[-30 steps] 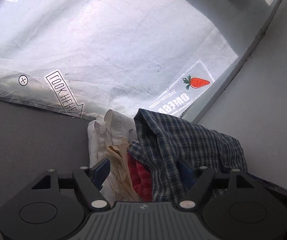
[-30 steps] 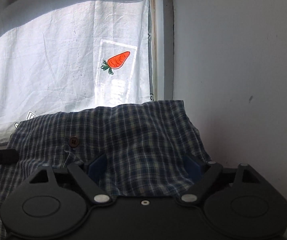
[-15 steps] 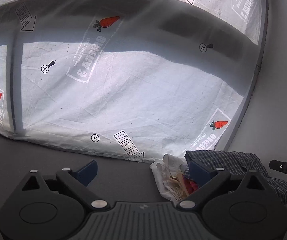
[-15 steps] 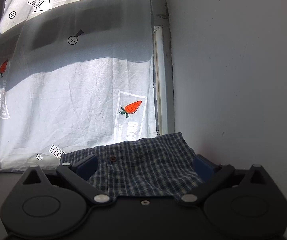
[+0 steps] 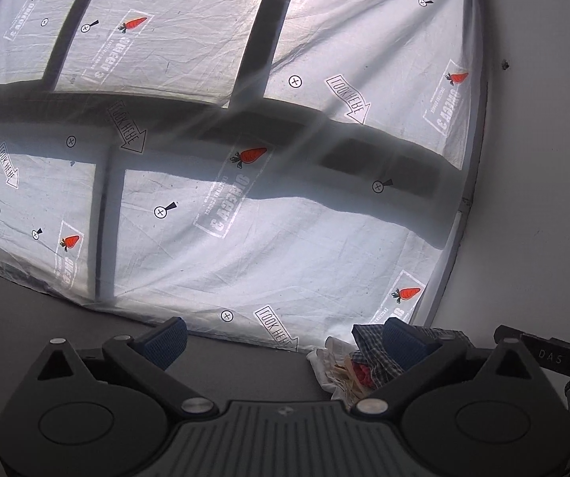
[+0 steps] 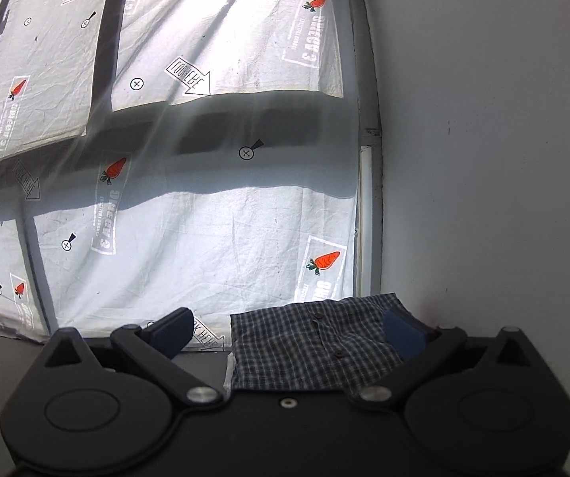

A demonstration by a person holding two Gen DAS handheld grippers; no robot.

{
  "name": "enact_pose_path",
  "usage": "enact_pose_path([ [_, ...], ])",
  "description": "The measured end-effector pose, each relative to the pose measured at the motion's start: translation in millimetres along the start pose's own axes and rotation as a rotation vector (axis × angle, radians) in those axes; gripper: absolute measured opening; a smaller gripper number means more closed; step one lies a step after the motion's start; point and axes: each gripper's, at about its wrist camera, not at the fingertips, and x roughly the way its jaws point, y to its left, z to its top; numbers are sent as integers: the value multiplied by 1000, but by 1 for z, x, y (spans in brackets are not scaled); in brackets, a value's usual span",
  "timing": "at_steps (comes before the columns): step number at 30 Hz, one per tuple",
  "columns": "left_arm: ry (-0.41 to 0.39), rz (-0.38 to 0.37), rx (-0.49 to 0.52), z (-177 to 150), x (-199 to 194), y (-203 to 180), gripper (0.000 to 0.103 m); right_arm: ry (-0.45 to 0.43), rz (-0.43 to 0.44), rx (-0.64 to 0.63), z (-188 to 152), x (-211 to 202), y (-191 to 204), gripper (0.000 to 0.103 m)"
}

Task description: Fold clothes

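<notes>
A folded blue-and-white plaid shirt [image 6: 316, 348] lies on top of a small pile in the corner where the table meets the white wall. In the left wrist view the same plaid shirt [image 5: 368, 351] covers a cream garment [image 5: 326, 361] and a red one [image 5: 362, 373]. My left gripper [image 5: 285, 338] is open, well back from the pile and to its left, with nothing between its fingers. My right gripper [image 6: 287, 332] is open too and hangs in front of the shirt without touching it.
A backlit white sheet [image 5: 245, 206] printed with carrots and arrows hangs behind the dark grey table [image 5: 66, 326]. A white wall [image 6: 483, 159] closes the right side. A black bar marked with letters [image 5: 551, 355] sticks in at the right of the left wrist view.
Both grippers have drawn back and upward from the pile, and their jaws have spread wider. The plaid fabric that lay between the fingers is now free and rests on the pile.
</notes>
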Motion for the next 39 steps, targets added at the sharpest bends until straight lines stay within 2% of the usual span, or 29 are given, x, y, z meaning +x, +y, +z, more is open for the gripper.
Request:
enact_pose_path([
  [3, 26, 22, 0, -1, -27, 14, 103, 26, 78, -39, -4, -24, 25, 103],
  [9, 63, 104, 16, 6, -65, 57, 103, 118, 197, 20, -12, -62, 88, 103],
  [13, 77, 116, 39, 10, -85, 100, 103, 147, 231, 8, -22, -90, 142, 103],
  [22, 130, 93, 127, 29, -128, 229, 103, 166, 190, 46, -40, -146, 289, 103],
  [28, 183, 68, 143, 38, -164, 309, 103, 233, 163, 56, -56, -186, 375, 103],
  [34, 263, 49, 129, 32, -194, 364, 103, 323, 124, 28, -72, -226, 428, 103],
  [39, 299, 30, 120, 25, -210, 387, 103, 369, 106, 26, -82, -256, 455, 103],
])
